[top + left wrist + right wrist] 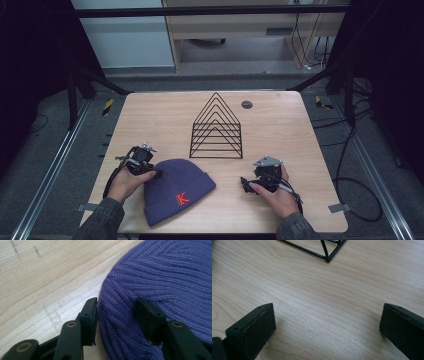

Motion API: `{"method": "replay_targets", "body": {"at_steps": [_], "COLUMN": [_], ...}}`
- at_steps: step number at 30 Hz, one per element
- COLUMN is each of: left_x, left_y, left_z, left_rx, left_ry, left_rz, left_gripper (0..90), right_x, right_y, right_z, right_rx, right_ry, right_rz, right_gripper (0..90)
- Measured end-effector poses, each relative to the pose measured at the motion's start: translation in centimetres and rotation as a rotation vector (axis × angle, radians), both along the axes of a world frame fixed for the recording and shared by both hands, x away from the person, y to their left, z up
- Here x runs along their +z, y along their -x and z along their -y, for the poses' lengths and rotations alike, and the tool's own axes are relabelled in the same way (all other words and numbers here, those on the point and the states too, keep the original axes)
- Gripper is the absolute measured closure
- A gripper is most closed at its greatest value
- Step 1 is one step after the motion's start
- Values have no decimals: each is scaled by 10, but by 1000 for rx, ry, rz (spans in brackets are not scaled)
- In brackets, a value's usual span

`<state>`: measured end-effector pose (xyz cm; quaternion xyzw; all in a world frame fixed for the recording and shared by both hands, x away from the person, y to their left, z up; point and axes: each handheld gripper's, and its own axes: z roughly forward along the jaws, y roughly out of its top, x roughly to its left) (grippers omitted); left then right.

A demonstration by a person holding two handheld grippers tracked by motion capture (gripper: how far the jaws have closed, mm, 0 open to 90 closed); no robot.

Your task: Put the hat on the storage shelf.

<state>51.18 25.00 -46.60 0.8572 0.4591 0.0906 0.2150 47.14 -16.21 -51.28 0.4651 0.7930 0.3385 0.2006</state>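
Where the light wooden table meets the person's side, a purple knitted beanie lies flat, its folded cuff toward the near edge and a red letter K stitched on it. The left gripper, held in the person's left hand, sits at the beanie's crown edge. In the left gripper view its jaws are partly apart with a fold of the ribbed knit between them — one jaw rests on the bare wood just beside the fabric, the other lies on top of the knit. Whether they actually pinch the cloth cannot be told.

The right gripper, in the right hand, rests low over bare table to the right of the beanie, apart from it. In the right gripper view its jaws stand wide apart with nothing but wood grain between them.

Behind both, near the table's middle, stands a black wire rack of nested triangular frames, upright — one corner of its base shows at the top of the right gripper view. A small dark round disc sits near the far edge.
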Motion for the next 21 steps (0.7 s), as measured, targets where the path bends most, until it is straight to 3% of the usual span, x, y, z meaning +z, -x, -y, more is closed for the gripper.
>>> {"method": "replay_targets", "body": {"at_steps": [7, 8, 12, 17, 21], "left_x": [-2, -3, -5, -2, 8], "left_y": [2, 3, 5, 8, 14], "left_z": [-1, -2, -4, -6, -6], "left_rx": [-3, -2, 17, 15, 7], "left_ry": [21, 32, 63, 63, 66], "left_rz": [-6, -3, 16, 28, 68], "left_gripper": [620, 675, 752, 786, 796], "right_x": [0, 0, 0, 0, 0], "right_y": [0, 0, 0, 0, 0], "right_z": [0, 0, 0, 0, 0], "right_rx": [0, 0, 0, 0, 0], "right_ry": [0, 0, 0, 0, -1], "right_rz": [0, 0, 0, 0, -1], "right_gripper": [6, 5, 6, 5, 5]}}
